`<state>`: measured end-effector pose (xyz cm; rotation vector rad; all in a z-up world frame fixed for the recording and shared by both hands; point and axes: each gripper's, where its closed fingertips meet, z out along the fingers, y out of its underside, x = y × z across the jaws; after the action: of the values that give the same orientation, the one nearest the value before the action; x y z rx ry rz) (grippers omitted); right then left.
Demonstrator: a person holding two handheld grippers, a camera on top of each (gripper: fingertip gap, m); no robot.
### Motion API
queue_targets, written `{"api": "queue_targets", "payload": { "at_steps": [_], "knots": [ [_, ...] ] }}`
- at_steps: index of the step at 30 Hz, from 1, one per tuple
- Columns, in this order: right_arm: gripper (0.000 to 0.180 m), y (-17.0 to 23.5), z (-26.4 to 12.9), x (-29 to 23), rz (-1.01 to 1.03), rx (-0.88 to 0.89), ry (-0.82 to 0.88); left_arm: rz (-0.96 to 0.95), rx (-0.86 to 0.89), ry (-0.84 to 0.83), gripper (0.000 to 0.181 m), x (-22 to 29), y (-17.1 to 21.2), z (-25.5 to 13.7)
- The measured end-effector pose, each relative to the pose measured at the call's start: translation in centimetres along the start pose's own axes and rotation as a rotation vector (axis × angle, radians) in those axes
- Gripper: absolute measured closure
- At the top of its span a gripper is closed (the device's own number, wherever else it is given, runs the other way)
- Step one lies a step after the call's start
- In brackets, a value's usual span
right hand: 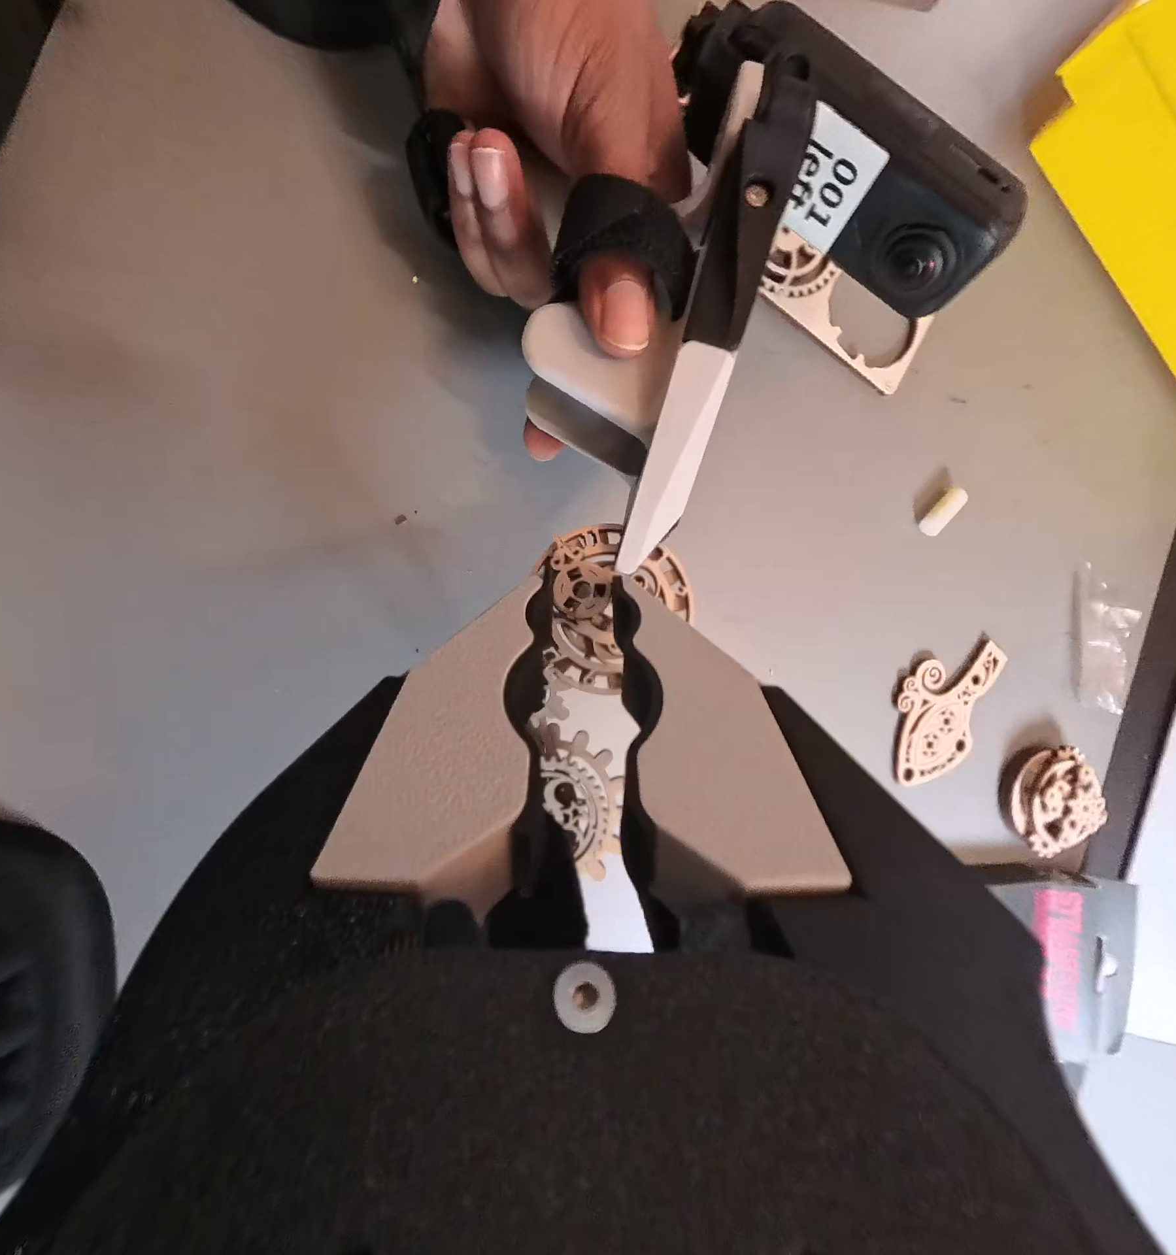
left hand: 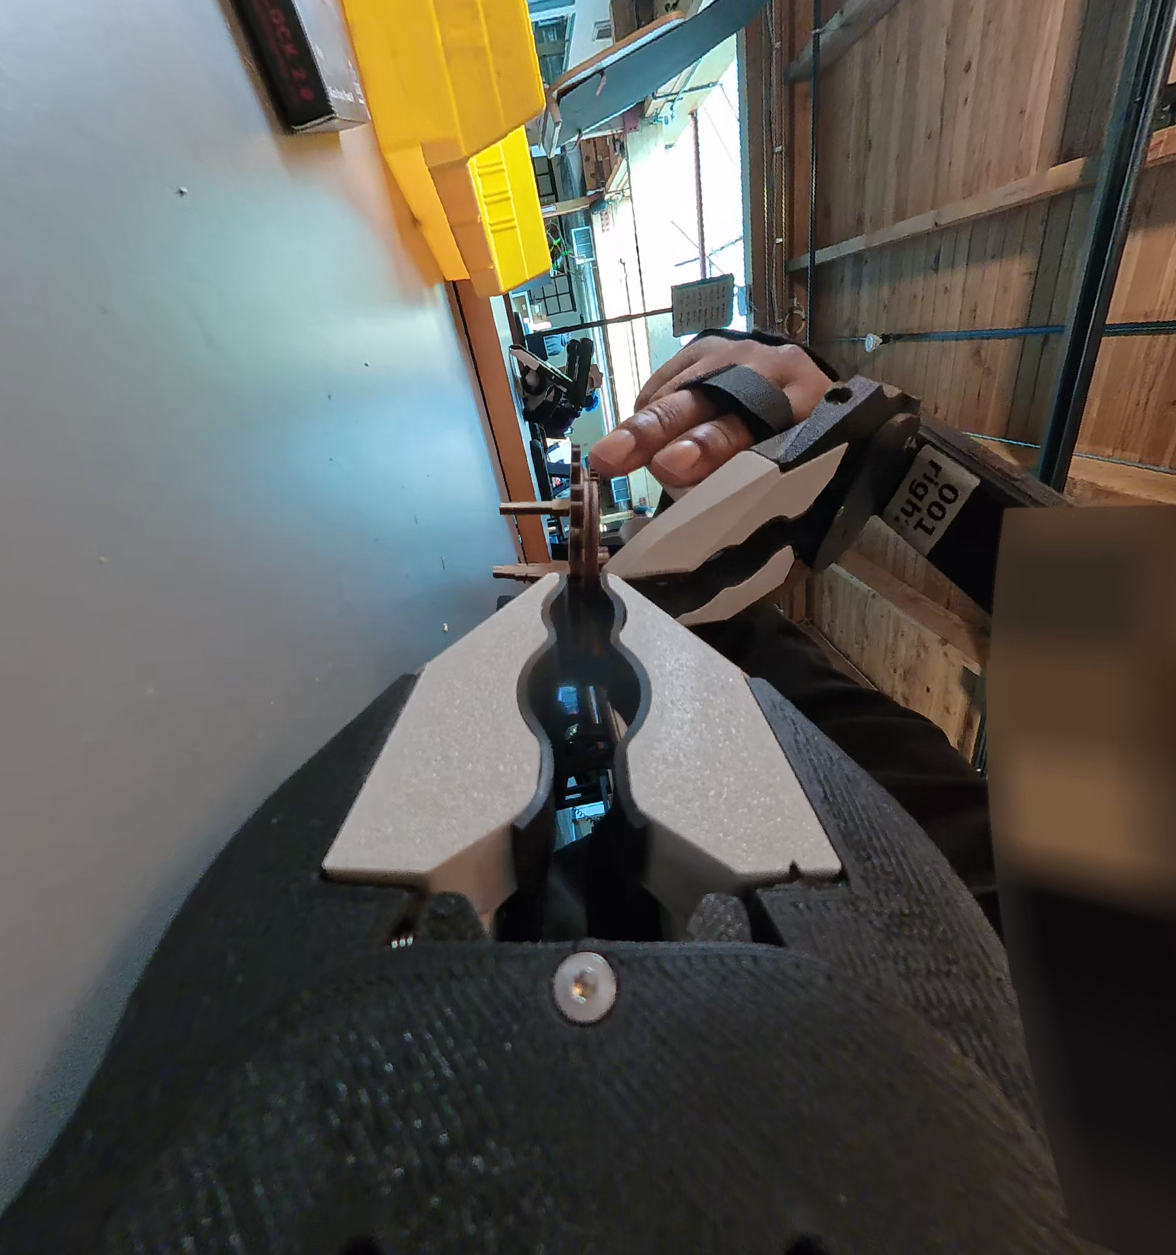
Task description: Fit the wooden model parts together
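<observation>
A: Wood, thin and laser-cut: the gear assembly (left hand: pixel 581 536) stands on edge in the left tongs (left hand: pixel 581 583), toothed rim up, pegs sticking out sideways toward the grey tabletop (left hand: pixel 198 407).

B: Grip state, left?

A: Closed on the gear assembly, the tips nipping its lower edge. Fingers (left hand: pixel 690 713) are pale grey and grainy with scalloped inner edges; the body is black ribbed print.

B: Right tongs (right hand: pixel 581 583)?

A: Same build. The jaws stand slightly apart around the gear assembly (right hand: pixel 581 597); I cannot tell whether they touch it. The stacked, filigree gears show through the gap. The tip of the left tongs (right hand: pixel 629 560) meets the same piece from above.

B: Loose parts?

A: To the right on the tabletop (right hand: pixel 232 441): a teardrop plate (right hand: pixel 945 726) with scrollwork, a round gear cluster (right hand: pixel 1053 801), and a cut-out sheet (right hand: pixel 863 339) partly under the left camera. A small white stub (right hand: pixel 941 513) lies apart. Yellow bins (left hand: pixel 463 136) sit at the far edge.
</observation>
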<state>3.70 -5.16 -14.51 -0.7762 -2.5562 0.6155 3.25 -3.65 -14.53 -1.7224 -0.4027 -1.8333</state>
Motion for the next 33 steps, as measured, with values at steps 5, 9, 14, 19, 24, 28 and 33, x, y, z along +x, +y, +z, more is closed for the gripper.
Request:
{"api": "queue_targets", "payload": {
  "at_steps": [5, 9, 14, 19, 24, 28, 33],
  "knots": [
    [0.165, 0.0, -0.8, 1.2, 0.249, 0.057, 0.063, -0.004, 0.005, 0.006, 0.175, 0.1, -0.1, 0.0],
    [0.165, 0.1, -0.6, 1.3, 0.364, 0.071, 0.091, -0.007, 0.014, 0.014, 0.175, 0.1, -0.2, 0.0],
    [0.165, 0.3, -0.5, 1.6, 0.424, 0.072, 0.146, -0.01, 0.028, 0.015, 0.175, 0.1, -0.4, -0.1],
    [0.165, 0.3, -0.4, 1.6, 0.46, 0.075, 0.171, -0.018, 0.027, 0.027, 0.175, 0.2, -0.3, -0.1],
    [0.163, 0.1, -0.3, 1.7, 0.459, 0.086, 0.172, -0.021, 0.025, 0.032, 0.175, 0.3, -0.3, 0.0],
    [0.161, 0.0, -0.6, 1.7, 0.464, 0.098, 0.16, -0.024, 0.025, 0.033, 0.175, 0.3, -0.3, -0.1],
    [0.159, -0.2, -1.0, 1.2, 0.338, 0.097, 0.132, -0.024, 0.017, 0.03, 0.176, 0.2, -0.2, 0.0]
  ]
}}
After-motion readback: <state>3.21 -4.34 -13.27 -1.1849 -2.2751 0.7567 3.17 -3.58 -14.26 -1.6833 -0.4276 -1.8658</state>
